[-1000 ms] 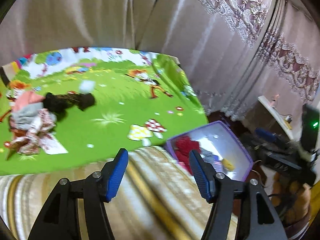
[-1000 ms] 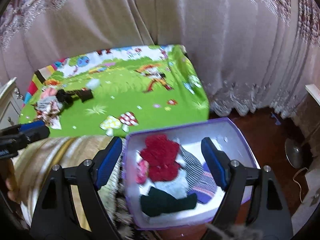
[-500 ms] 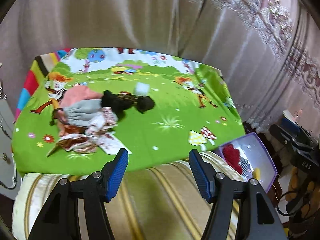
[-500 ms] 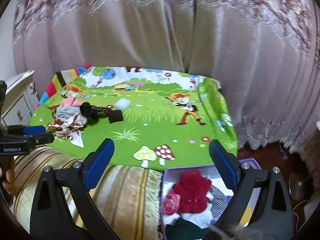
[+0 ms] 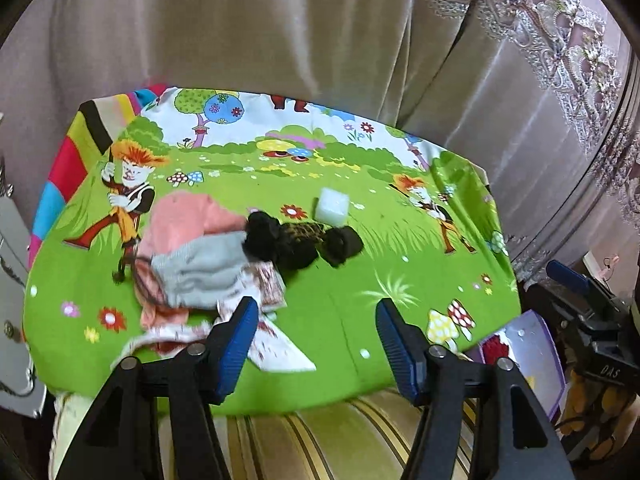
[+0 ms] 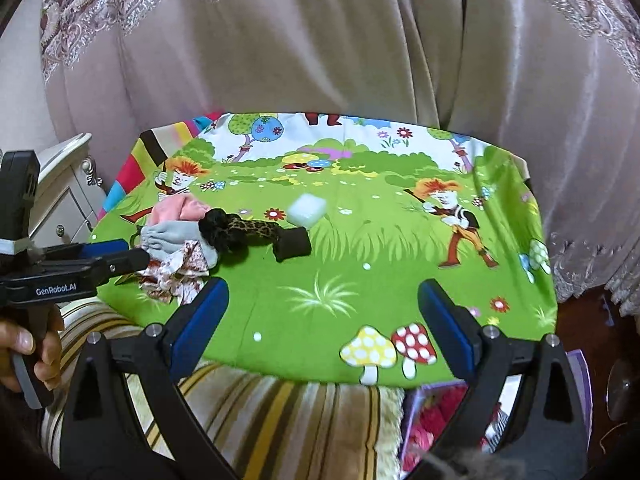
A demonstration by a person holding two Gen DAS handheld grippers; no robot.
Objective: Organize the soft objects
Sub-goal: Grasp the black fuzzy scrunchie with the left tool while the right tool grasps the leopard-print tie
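A pile of soft things lies on the green cartoon cloth (image 5: 360, 288): a pink garment (image 5: 184, 216), a grey cloth (image 5: 200, 268), a floral cloth (image 5: 264, 328), a black and leopard-print piece (image 5: 296, 240) and a white sponge cube (image 5: 333, 211). The pile also shows in the right wrist view (image 6: 180, 236), with the leopard piece (image 6: 252, 234) and the cube (image 6: 306, 210). My left gripper (image 5: 316, 340) is open and empty, just in front of the pile. My right gripper (image 6: 322, 324) is open and empty over the cloth's near edge. A purple box (image 5: 536, 344) holding red and striped items sits low at the right.
A striped cushion (image 6: 280, 420) lies under both grippers. Curtains (image 6: 320, 60) hang behind the table. A white cabinet (image 6: 60, 184) stands at the left. The left gripper's body (image 6: 68, 268) shows in the right wrist view, and dark gear (image 5: 592, 320) stands at the right.
Both views have swung up and left from the purple box toward the cloth. The pile now sits near the left gripper's fingers. Both grippers stayed open.
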